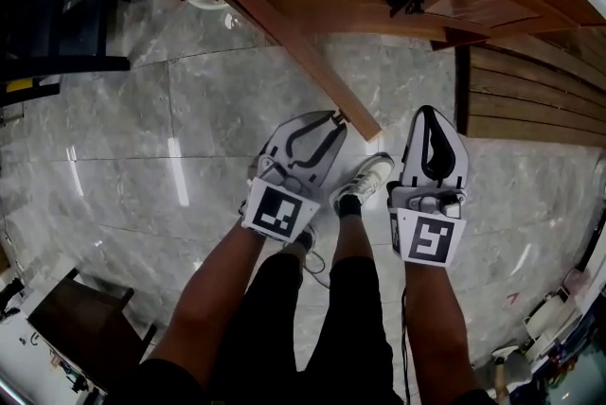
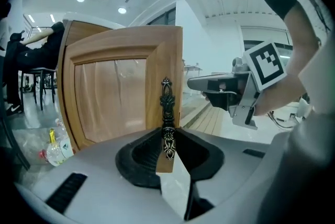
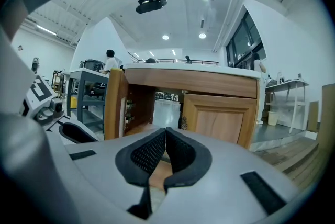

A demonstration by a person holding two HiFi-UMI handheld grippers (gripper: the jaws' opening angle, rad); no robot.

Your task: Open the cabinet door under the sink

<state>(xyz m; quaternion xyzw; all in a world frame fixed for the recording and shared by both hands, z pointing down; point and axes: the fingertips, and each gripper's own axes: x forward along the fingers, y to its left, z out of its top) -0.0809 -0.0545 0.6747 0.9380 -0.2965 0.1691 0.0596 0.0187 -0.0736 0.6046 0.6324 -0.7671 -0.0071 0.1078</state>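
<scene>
Marble floor (image 1: 142, 138), bottles (image 2: 55, 147) beside open door (image 2: 115, 92); L tongs (image 2: 168, 139) clamp its handle (image 2: 166, 102), R tongs (image 3: 165, 131) closed.

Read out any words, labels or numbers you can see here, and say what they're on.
No words or numbers can be read in any view.
Left gripper cube: a black-and-white square pattern, no letters.
Right gripper cube: the same kind of pattern, no letters.
Plastic bottle label: too blurred to read.

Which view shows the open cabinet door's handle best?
The left gripper view: the handle stands central, clamped in the left gripper. The head view shows only the door, edge-on; the right gripper view misses it.
</scene>
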